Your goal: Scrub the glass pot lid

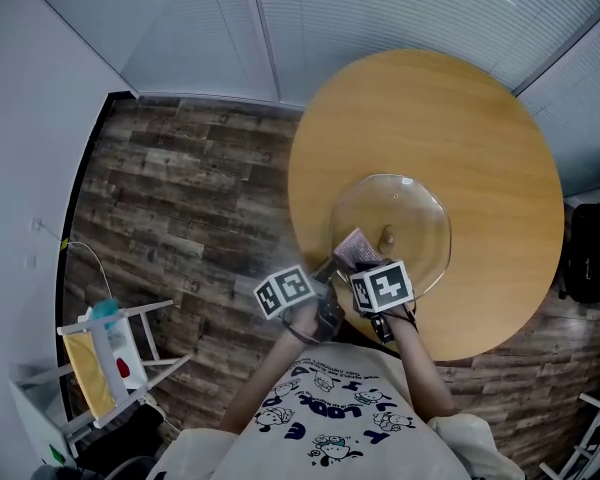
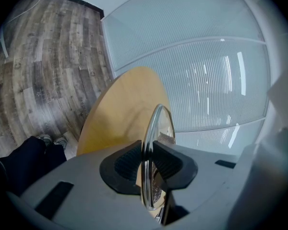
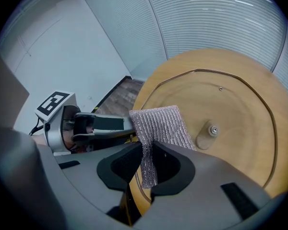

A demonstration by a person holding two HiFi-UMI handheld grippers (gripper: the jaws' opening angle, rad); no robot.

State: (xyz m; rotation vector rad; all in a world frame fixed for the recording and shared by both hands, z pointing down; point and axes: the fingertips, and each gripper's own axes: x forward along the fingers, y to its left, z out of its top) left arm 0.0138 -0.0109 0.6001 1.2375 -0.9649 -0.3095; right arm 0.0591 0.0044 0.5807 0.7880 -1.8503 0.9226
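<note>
The glass pot lid (image 1: 395, 218) lies over the round wooden table (image 1: 430, 98), its underside up, with a small centre screw (image 3: 212, 130). My left gripper (image 1: 325, 268) is shut on the lid's near-left rim (image 2: 149, 143), which runs edge-on between its pads. A pinkish-grey scrub cloth (image 3: 161, 126) is pinched in my right gripper (image 3: 148, 162), shut on it, and its free end rests on the glass just left of the centre. In the head view the scrub cloth (image 1: 358, 248) shows at the lid's near edge, beside my right gripper (image 1: 365, 268).
Dark wood-plank floor (image 1: 180, 198) lies left of the table. A small white rack with a yellow panel (image 1: 105, 358) stands at lower left. White blinds (image 1: 330, 18) run along the far wall. A dark bag (image 1: 585, 253) sits at the table's right.
</note>
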